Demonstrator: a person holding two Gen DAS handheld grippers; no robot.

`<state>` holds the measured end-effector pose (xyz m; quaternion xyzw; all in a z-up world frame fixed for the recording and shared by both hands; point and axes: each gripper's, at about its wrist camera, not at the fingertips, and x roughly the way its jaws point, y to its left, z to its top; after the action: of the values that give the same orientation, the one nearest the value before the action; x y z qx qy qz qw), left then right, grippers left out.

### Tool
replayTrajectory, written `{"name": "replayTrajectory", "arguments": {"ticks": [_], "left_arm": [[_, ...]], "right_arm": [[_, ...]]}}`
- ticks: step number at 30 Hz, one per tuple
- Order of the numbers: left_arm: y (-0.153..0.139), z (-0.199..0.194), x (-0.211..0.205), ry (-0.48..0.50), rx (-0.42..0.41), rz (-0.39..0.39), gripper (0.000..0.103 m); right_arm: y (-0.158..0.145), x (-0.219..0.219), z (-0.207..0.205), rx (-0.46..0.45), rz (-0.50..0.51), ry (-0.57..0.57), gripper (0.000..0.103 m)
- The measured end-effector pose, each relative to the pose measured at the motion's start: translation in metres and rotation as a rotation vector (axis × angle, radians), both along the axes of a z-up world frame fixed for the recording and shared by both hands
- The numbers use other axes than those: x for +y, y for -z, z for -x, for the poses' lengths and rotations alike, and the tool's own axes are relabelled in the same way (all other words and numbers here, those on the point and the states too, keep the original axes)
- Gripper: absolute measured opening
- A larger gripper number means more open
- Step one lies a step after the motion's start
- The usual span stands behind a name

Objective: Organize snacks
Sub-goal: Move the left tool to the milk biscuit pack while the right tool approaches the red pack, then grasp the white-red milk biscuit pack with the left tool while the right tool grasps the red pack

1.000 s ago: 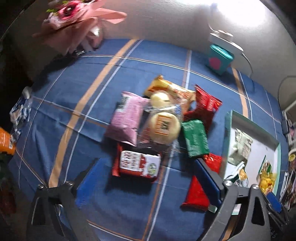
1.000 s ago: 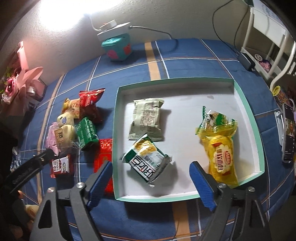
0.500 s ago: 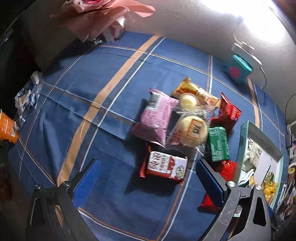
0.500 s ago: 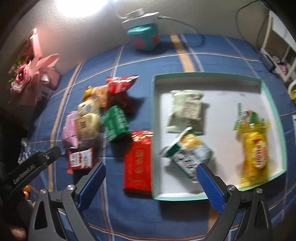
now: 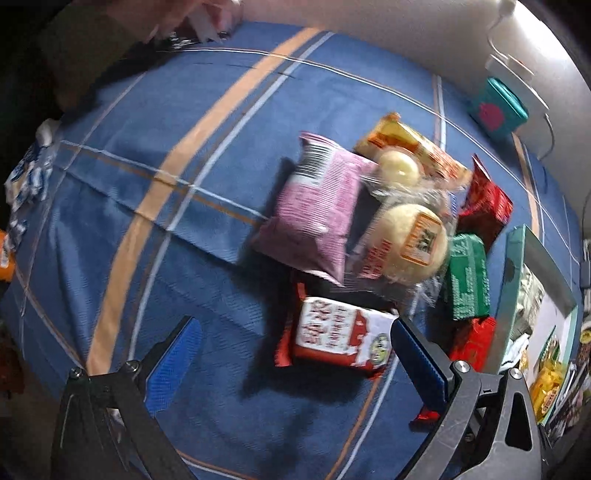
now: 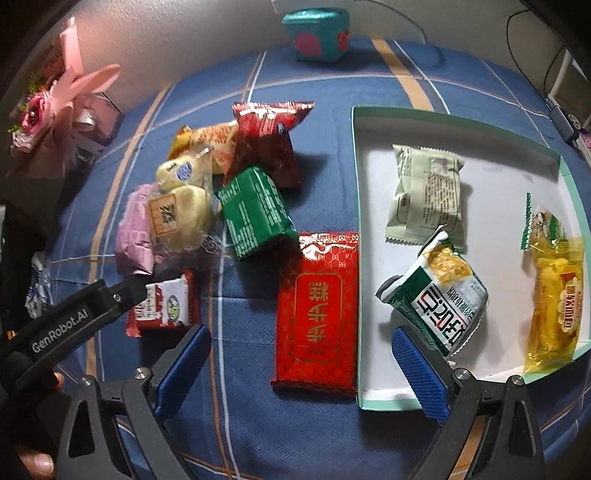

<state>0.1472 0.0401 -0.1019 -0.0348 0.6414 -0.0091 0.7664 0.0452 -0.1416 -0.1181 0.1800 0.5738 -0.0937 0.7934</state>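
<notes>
Snack packs lie in a pile on the blue checked cloth: a red-and-white pack (image 5: 341, 334), a pink bag (image 5: 317, 205), a bun in clear wrap (image 5: 410, 245), a green pack (image 5: 466, 282) and a long red pack (image 6: 320, 306). My left gripper (image 5: 295, 363) is open, low over the cloth, its right finger beside the red-and-white pack. My right gripper (image 6: 301, 365) is open above the long red pack's near end. The white tray with teal rim (image 6: 373, 397) holds three snacks: pale green (image 6: 426, 192), green-and-white (image 6: 437, 295), yellow (image 6: 554, 295).
A teal box (image 6: 317, 33) stands at the back by the wall. A pink bouquet (image 6: 48, 107) lies at the back left. White-and-blue wrappers (image 5: 26, 181) lie at the cloth's left edge. A cable and a shelf (image 6: 561, 77) are at the right.
My left gripper moved closer and lower toward the red-and-white pack. My right gripper shifted left from over the tray until the long red pack sits between its fingers.
</notes>
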Motion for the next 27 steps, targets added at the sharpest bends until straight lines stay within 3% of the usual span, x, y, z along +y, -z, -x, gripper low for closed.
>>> {"name": "replayTrajectory", "arguments": {"ticks": [13,18,21,27], "left_arm": [[0.030,-0.009,-0.027,0.050,0.062,-0.023,0.101],[0.028,-0.009,-0.035,0.059,0.061,0.032,0.071],[0.027,-0.007,-0.040,0.060,0.057,0.032,0.065],[0.028,-0.005,-0.032,0.027,0.074,0.033,0.065]], "right_arm": [[0.006,-0.004,-0.001,0.026,0.029,0.017,0.100],[-0.002,-0.006,0.002,0.019,0.045,0.025,0.100],[-0.004,-0.010,0.005,0.016,0.042,0.022,0.100],[-0.006,-0.010,0.004,0.011,0.037,0.027,0.100]]}}
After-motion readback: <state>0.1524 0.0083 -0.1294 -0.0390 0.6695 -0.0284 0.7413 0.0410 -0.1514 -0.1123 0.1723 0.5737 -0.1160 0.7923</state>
